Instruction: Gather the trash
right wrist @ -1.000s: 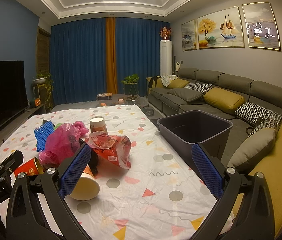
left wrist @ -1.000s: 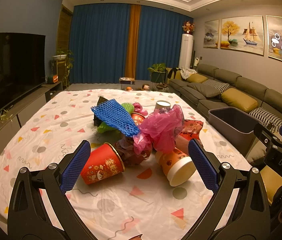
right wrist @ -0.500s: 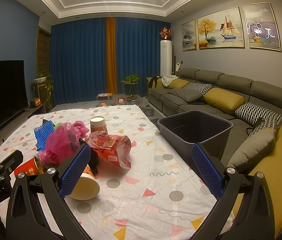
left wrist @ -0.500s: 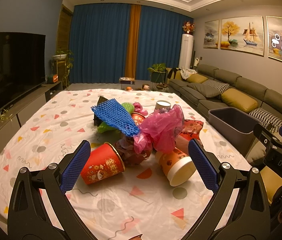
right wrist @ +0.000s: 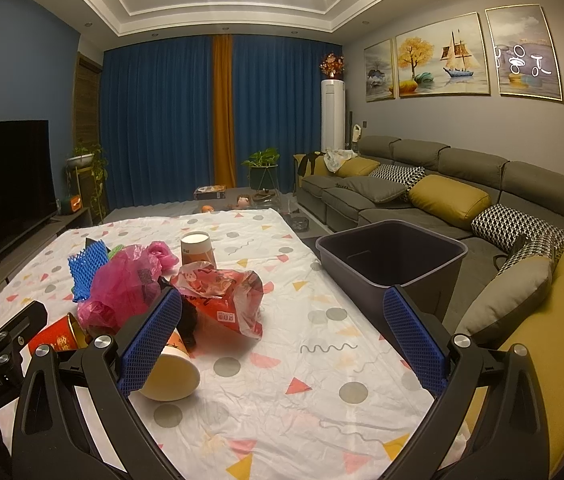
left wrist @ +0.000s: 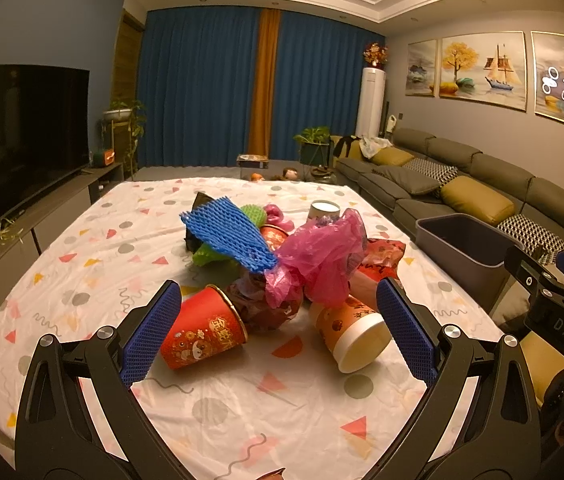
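A pile of trash lies mid-table: a red paper cup on its side, an orange cup on its side, a pink plastic bag, blue foam netting, a red snack bag and an upright cup. A dark grey bin stands off the table's right edge. My left gripper is open and empty, just short of the pile. My right gripper is open and empty over the cloth, right of the pile.
The table wears a white cloth with coloured shapes. A grey sofa with cushions runs along the right. A TV on a low cabinet is at the left. Blue curtains and plants are at the back.
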Available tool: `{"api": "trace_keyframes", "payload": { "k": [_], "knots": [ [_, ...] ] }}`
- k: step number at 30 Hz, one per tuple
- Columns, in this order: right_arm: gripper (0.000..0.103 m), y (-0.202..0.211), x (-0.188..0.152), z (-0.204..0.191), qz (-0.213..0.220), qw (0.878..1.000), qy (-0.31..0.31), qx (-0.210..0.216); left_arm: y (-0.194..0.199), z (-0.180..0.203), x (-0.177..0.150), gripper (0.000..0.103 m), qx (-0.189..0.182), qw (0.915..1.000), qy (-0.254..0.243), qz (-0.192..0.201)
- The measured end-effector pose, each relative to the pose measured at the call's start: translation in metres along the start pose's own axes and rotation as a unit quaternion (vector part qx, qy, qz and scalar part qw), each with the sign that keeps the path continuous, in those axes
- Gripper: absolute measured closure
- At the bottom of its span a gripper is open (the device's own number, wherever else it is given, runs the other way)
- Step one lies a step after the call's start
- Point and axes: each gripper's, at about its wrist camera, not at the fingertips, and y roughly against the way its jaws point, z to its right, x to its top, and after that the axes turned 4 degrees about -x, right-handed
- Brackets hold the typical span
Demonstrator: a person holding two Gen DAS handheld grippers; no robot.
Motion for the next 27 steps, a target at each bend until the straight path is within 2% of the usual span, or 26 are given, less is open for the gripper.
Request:
{"api": "trace_keyframes", "payload": {
  "k": [20, 27],
  "knots": [
    [0.005, -0.0052, 0.0, -0.0018, -0.001, 1.0, 0.002, 0.0, -0.0032, -0.0007, -0.0004, 0.007, -0.003, 1.0, 0.001, 0.001],
    [0.005, -0.0099, -0.0012, -0.0049, 0.001, 1.0, 0.003, 0.012, -0.0074, -0.0047, 0.0006, 0.007, 0.004, 1.0, 0.004, 0.003]
  ]
}}
